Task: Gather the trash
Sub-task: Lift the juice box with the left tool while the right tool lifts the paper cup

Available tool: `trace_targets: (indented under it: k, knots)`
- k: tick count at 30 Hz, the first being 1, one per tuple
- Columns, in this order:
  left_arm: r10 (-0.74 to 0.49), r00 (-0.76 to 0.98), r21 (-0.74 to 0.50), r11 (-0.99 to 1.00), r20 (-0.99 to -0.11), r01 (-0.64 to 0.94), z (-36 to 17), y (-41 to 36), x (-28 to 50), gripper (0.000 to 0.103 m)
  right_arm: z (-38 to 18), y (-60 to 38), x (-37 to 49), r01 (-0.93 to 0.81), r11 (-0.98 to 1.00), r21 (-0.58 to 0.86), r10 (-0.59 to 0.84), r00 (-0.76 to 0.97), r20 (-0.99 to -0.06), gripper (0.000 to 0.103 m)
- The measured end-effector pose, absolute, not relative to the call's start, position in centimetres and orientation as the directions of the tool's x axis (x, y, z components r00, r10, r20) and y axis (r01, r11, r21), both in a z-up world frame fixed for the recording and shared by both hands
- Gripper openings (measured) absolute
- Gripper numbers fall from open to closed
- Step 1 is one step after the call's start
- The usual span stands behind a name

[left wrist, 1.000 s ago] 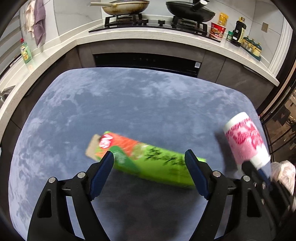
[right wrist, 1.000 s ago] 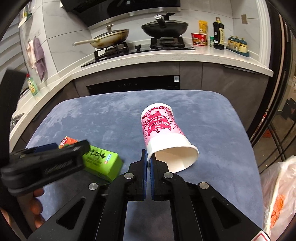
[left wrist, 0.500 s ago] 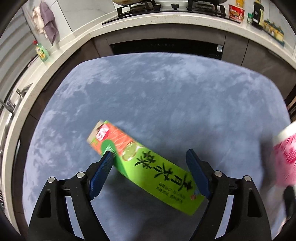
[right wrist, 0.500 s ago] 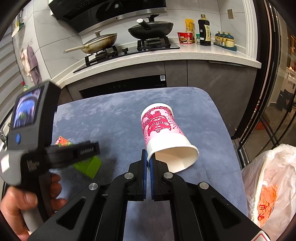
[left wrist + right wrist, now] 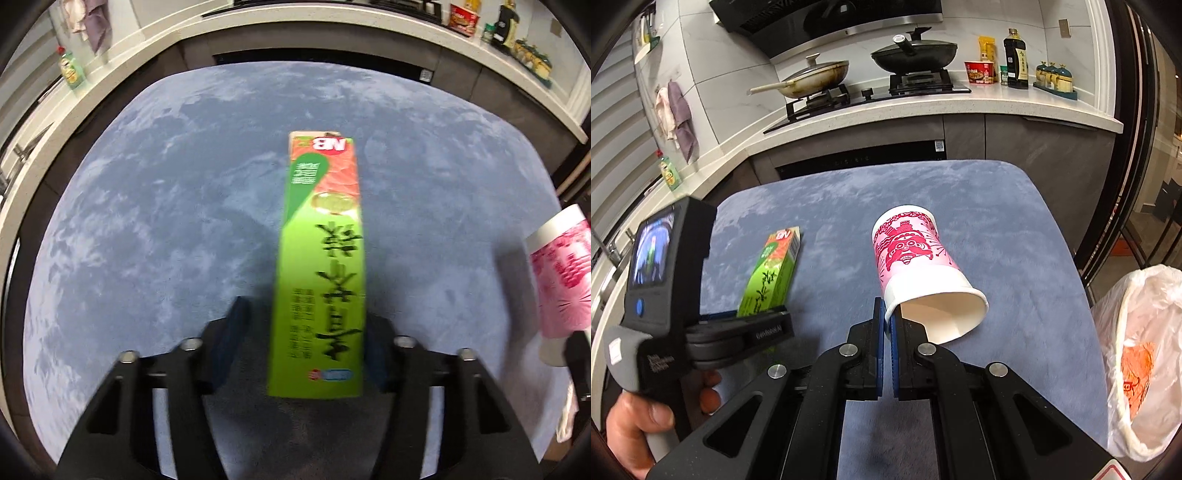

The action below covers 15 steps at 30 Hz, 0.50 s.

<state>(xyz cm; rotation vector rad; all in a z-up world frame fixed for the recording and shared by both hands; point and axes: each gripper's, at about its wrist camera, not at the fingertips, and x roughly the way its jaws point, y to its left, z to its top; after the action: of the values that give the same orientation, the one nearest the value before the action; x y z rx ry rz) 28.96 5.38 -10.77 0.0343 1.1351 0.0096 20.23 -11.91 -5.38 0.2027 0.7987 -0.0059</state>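
Left gripper (image 5: 301, 347), jaws just closing in, sits astride the green carton (image 5: 322, 258); the far pad touches it, the near pad looks a shade off, so I cannot tell if it is gripped. The carton points straight ahead of those jaws across the blue-grey tabletop (image 5: 997, 236). Right gripper (image 5: 887, 319) is pinched on the rim of the pink paper cup (image 5: 916, 266). A white bag (image 5: 1145, 354) hangs right of those jaws; the kitchen counter (image 5: 1015, 105) and stove (image 5: 871, 92) lie beyond.
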Motion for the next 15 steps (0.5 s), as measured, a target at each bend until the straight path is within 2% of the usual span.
trace_targets:
  k: [10,11,14,15]
  knots:
    - [-0.055,0.492,-0.032,0.998,-0.869,0.055,-9.5,6.7,28.1,0.039,-5.7,-11.9,19.9,0.089,0.981,0.17,0.061,0.696,-0.716,0.003]
    - [-0.049,0.501,-0.027,0.998,-0.864,0.052,-9.4,7.1,28.1,0.041,-5.7,-11.9,19.9,0.09,0.981,0.173,0.062,0.696,-0.715,0.003]
    - [-0.049,0.522,-0.033,0.999,-0.852,0.039,-9.3,7.9,28.4,0.06,-5.7,-12.0,20.2,0.093,0.979,0.18,0.065,0.697,-0.714,0.003]
    - [-0.047,0.527,-0.032,0.999,-0.848,0.038,-9.2,8.1,28.5,0.062,-5.8,-12.0,20.3,0.093,0.979,0.183,0.067,0.697,-0.714,0.003]
